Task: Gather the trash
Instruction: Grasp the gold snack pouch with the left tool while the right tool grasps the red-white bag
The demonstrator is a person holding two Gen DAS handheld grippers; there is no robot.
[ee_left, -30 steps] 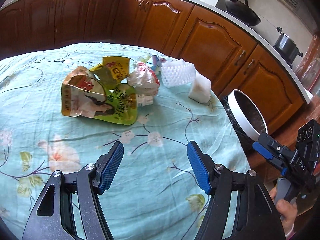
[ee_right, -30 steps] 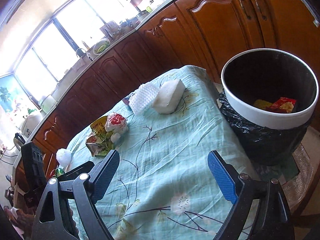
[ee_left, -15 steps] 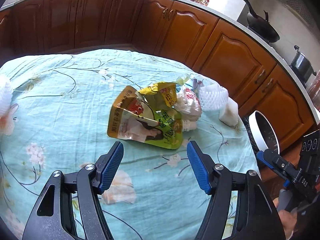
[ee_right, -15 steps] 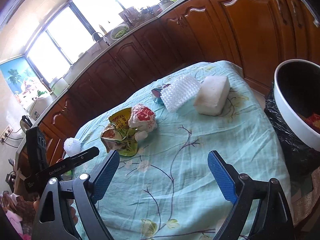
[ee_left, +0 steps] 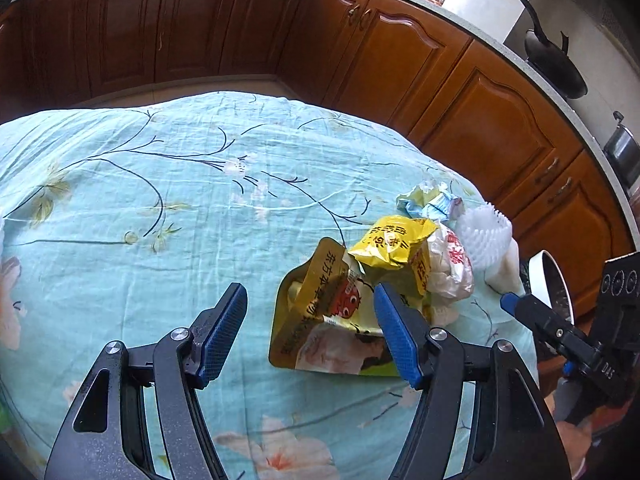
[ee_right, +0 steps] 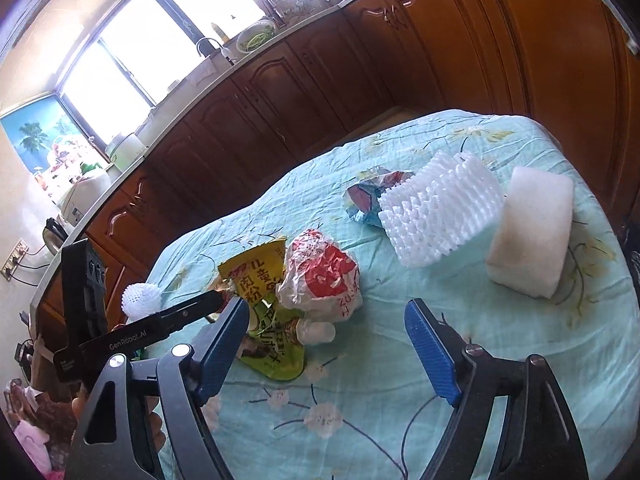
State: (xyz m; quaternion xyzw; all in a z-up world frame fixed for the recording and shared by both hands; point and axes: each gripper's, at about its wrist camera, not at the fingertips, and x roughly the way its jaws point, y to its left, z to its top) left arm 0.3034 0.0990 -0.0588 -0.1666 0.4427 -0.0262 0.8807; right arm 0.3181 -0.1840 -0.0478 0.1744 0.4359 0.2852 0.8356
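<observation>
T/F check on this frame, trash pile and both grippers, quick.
1. The left gripper is shut on the yellow pouch. False: it is open, gripping nothing.
2. The white foam block lies on the tablecloth. True.
3. The right gripper holds the red-and-white wrapper. False: its fingers are empty.
4. The foam net sleeve lies between the foam block and a crumpled blue wrapper. True.

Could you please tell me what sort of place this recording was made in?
Most likely a home kitchen: wooden cabinets run under a counter with a wok on it, a sink tap stands below the window, and a table with a floral cloth holds snack wrappers.
</observation>
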